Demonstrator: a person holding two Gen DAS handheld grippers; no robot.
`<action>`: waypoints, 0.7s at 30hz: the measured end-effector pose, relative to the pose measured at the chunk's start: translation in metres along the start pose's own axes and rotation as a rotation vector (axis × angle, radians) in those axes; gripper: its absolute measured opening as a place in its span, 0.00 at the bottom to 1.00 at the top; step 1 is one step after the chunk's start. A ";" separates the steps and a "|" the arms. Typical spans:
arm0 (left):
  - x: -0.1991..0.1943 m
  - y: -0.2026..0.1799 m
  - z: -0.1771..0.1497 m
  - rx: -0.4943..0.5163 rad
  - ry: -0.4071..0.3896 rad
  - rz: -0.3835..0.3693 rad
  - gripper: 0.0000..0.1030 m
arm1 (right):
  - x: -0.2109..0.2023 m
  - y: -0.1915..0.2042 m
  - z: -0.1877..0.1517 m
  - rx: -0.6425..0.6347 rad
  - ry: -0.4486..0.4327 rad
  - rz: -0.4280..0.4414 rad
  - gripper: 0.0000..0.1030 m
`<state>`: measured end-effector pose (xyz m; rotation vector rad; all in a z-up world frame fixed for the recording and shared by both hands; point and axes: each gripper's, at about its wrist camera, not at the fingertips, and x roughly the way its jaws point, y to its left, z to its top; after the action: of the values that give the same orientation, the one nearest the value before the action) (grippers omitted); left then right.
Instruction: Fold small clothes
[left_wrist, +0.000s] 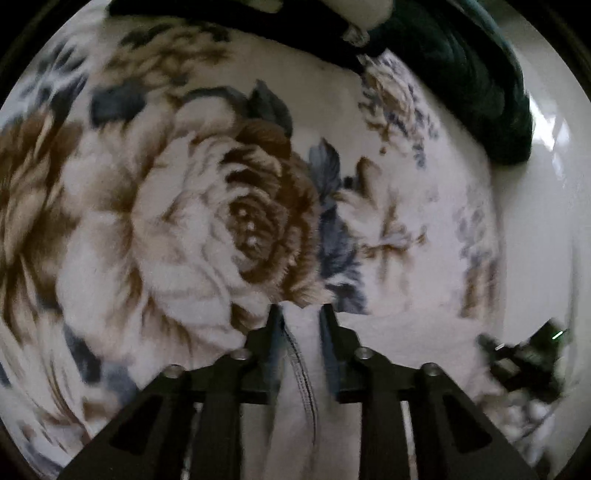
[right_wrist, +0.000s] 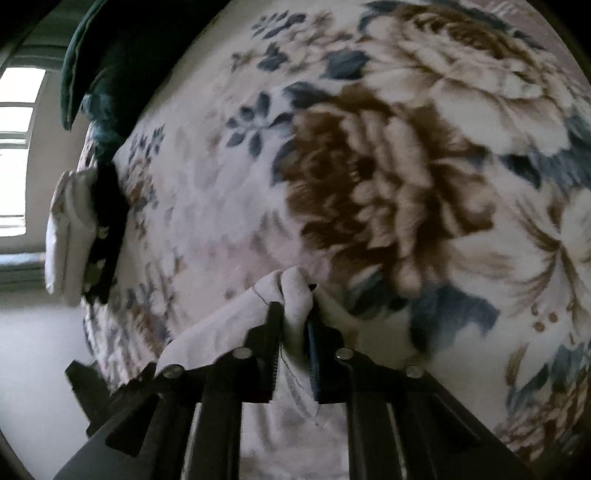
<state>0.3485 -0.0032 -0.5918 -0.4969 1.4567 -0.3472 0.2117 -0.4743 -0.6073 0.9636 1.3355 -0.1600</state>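
Observation:
A small white garment with dark stitching along its hem is held by both grippers above a floral blanket. In the left wrist view my left gripper (left_wrist: 301, 314) is shut on the white garment (left_wrist: 301, 369), which runs down between the fingers. In the right wrist view my right gripper (right_wrist: 293, 306) is shut on a bunched edge of the same garment (right_wrist: 291, 291), and the cloth drapes left across the gripper. The right gripper (left_wrist: 524, 358) shows blurred at the lower right of the left wrist view.
The bed is covered by a fuzzy white blanket (left_wrist: 184, 206) with large brown roses and blue leaves. A dark green pillow (left_wrist: 461, 74) and folded clothes (right_wrist: 70, 229) lie at the bed's far end. A window (right_wrist: 18, 155) and pale floor (right_wrist: 37, 350) lie beyond the bed's edge.

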 end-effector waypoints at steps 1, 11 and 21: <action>-0.011 0.005 -0.003 -0.044 -0.014 -0.032 0.28 | -0.005 0.001 -0.001 -0.001 0.011 0.020 0.29; -0.029 0.009 -0.063 -0.072 -0.035 -0.017 0.23 | -0.013 -0.026 -0.043 0.006 0.101 0.052 0.32; -0.035 0.011 -0.058 -0.016 -0.049 -0.013 0.14 | -0.020 -0.028 -0.030 -0.078 0.082 -0.029 0.00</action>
<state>0.2865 0.0172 -0.5703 -0.5247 1.4102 -0.3315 0.1666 -0.4797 -0.6017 0.8933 1.4214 -0.0899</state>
